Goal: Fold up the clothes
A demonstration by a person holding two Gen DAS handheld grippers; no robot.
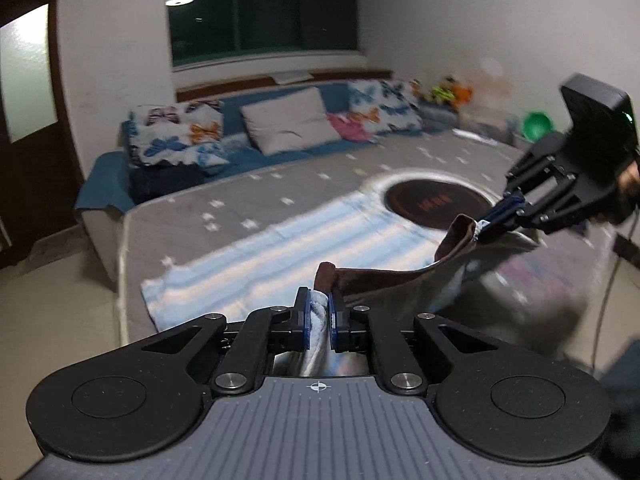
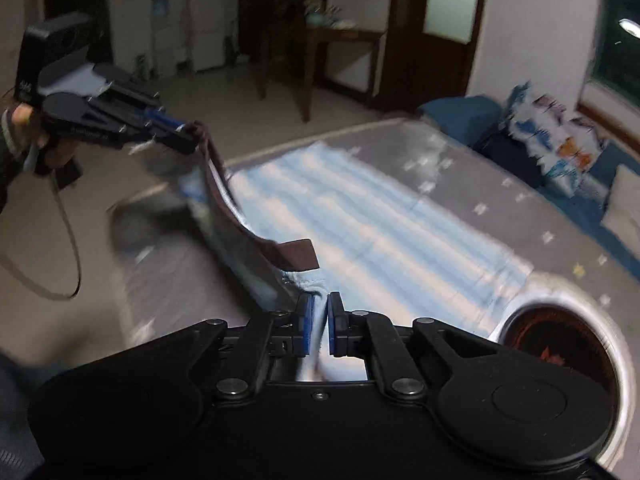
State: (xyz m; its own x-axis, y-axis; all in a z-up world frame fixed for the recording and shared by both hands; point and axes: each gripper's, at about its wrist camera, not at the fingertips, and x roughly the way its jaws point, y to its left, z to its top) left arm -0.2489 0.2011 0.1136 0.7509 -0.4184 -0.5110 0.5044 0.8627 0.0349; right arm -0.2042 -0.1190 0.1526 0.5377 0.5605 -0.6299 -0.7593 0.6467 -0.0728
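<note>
A grey garment with a brown band (image 1: 384, 276) hangs stretched in the air between my two grippers, above a bed. My left gripper (image 1: 319, 320) is shut on one corner of it; pale cloth shows between the pads. My right gripper (image 2: 319, 326) is shut on the other corner. In the left wrist view the right gripper (image 1: 486, 222) is at the right, pinching the band. In the right wrist view the left gripper (image 2: 182, 128) is at the upper left, holding the brown band (image 2: 236, 216). A blue and white striped cloth (image 1: 304, 248) lies flat on the bed below.
The bed has a grey sheet (image 1: 224, 204) with white marks. A round dark item with a white rim (image 1: 434, 202) lies on it, also in the right wrist view (image 2: 560, 344). Pillows (image 1: 288, 122) line the far side. A wooden table (image 2: 340, 64) stands on the floor beyond.
</note>
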